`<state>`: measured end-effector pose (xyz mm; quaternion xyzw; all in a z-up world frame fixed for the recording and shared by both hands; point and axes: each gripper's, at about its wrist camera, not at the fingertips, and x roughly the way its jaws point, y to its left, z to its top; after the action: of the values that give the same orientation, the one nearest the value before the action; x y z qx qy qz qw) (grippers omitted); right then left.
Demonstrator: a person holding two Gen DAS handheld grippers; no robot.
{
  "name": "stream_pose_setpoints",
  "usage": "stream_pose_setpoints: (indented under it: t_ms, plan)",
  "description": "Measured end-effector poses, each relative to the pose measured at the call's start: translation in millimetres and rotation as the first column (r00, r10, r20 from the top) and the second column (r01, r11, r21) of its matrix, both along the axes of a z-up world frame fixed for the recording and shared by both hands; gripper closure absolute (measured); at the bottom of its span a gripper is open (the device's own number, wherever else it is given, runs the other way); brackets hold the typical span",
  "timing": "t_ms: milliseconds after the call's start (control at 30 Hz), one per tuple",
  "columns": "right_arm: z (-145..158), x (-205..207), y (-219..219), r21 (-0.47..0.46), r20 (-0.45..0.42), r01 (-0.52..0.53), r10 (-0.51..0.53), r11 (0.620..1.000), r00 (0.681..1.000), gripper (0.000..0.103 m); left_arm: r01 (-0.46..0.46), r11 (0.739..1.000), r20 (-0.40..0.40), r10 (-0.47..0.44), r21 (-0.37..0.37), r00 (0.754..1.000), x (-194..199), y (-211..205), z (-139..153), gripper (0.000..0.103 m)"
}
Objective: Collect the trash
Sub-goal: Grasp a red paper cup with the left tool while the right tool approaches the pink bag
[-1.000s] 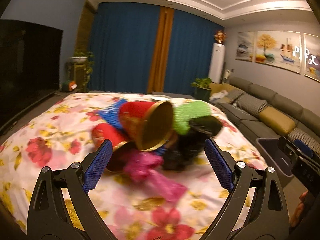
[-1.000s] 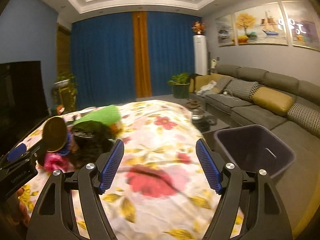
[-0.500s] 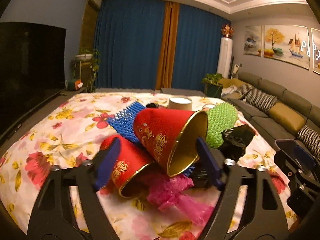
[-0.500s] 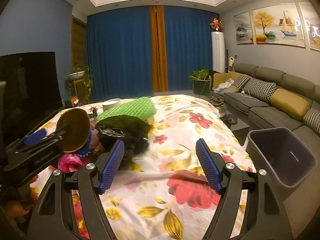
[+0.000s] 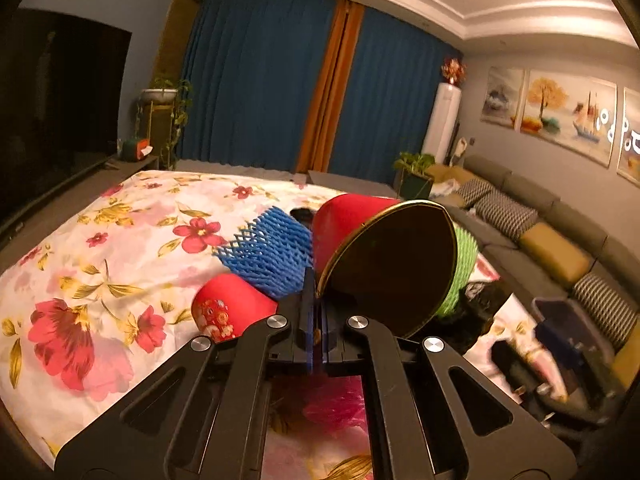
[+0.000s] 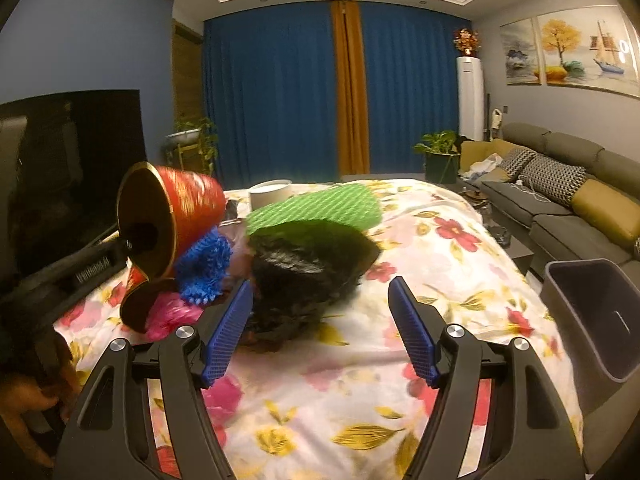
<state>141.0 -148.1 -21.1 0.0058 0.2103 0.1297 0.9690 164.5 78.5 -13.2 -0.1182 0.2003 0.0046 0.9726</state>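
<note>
Currently, left wrist view: my left gripper (image 5: 316,320) has just clamped down on the gold rim of the upper red paper cup with gold lining (image 5: 384,264). The cup's mouth faces me and its long axis runs away from the jaws toward the far end of the floral-clothed table (image 5: 100,280). A blue foam fruit net (image 5: 268,256) and a second red paper cup (image 5: 228,308) lie just left of it.

Right wrist view: my right gripper (image 6: 320,336) is unclenched, nothing between its pads. The crumpled black plastic bag (image 6: 304,276), glossy and limp, lies just ahead and slightly left, under the green foam net (image 6: 320,208). The dark plastic bin (image 6: 596,320) stands off the table's right edge, nearer my right hand.
</note>
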Motion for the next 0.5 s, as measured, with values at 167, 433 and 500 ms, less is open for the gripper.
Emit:
stream_pose_setpoints:
  t_ms: [167, 433, 500]
  plan:
    - [-4, -1, 16, -0.001, -0.014, -0.049, 0.049, 0.999, 0.999, 0.036, -0.022, 0.998, 0.049, 0.025, -0.063, 0.998, -20, 22, 12, 0.102]
    - [-12, -5, 46, 0.014, -0.043, -0.155, 0.156, 0.988, 0.987, 0.041, -0.087, 0.992, 0.055, 0.092, -0.089, 0.994, -41, 53, 11, 0.101]
    - [-18, -6, 56, 0.011, -0.058, -0.193, 0.193, 0.981, 0.979, 0.042, -0.1, 0.991, 0.05, 0.105, -0.093, 0.993, -44, 59, 9, 0.101]
